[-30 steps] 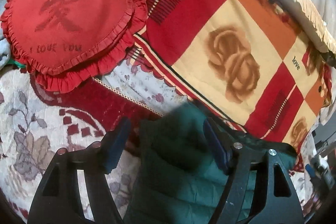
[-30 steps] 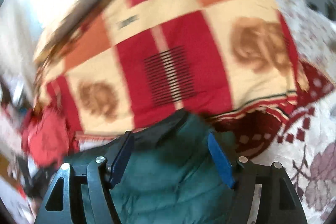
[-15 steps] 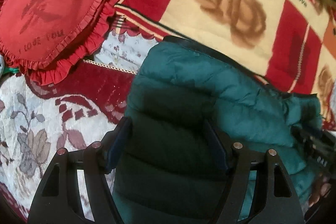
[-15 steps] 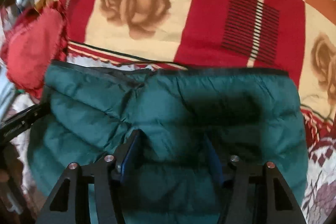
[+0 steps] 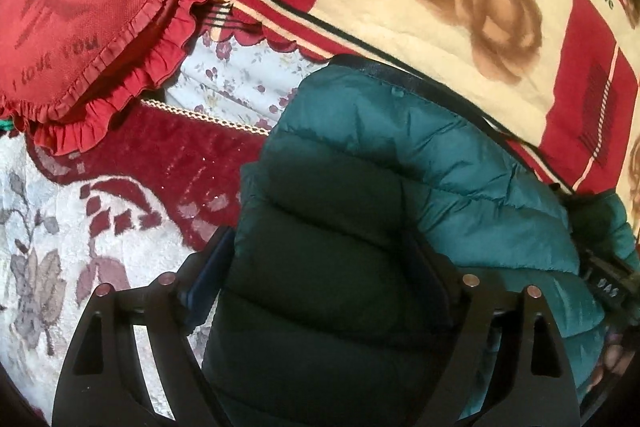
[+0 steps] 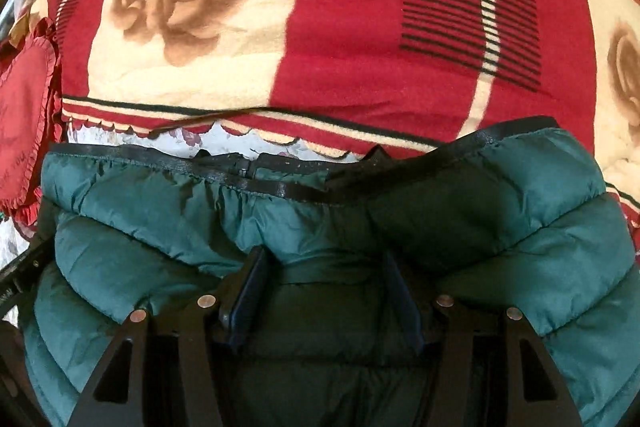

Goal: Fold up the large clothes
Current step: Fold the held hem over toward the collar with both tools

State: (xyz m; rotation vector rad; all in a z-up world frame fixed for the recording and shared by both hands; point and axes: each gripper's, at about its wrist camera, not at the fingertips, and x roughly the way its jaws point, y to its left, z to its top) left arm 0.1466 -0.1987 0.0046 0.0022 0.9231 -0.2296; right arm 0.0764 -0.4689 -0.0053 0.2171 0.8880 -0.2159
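Observation:
A dark green puffer jacket (image 5: 400,147) lies folded on the bed, its black-trimmed edge (image 6: 248,171) turned toward the blanket. My left gripper (image 5: 316,267) straddles the jacket's left end. Its jaws are opening, with the padded fabric still between the blue pads (image 5: 212,267) but no visible squeeze. My right gripper (image 6: 324,287) is shut on a bunched fold of the jacket (image 6: 520,219) near its middle, and the fabric puckers between the pads. The other gripper's black body shows at the right edge of the left wrist view (image 5: 604,283).
A red heart-shaped frilled pillow (image 5: 80,7) lies left of the jacket. A red and cream rose-patterned blanket (image 6: 360,27) sits folded just behind it. The jacket rests on a white and dark red floral bedspread (image 5: 60,247).
Both grippers came down with the jacket, which now lies spread on the bedspread. The right jaws narrowed onto a fold. The left jaws spread wider.

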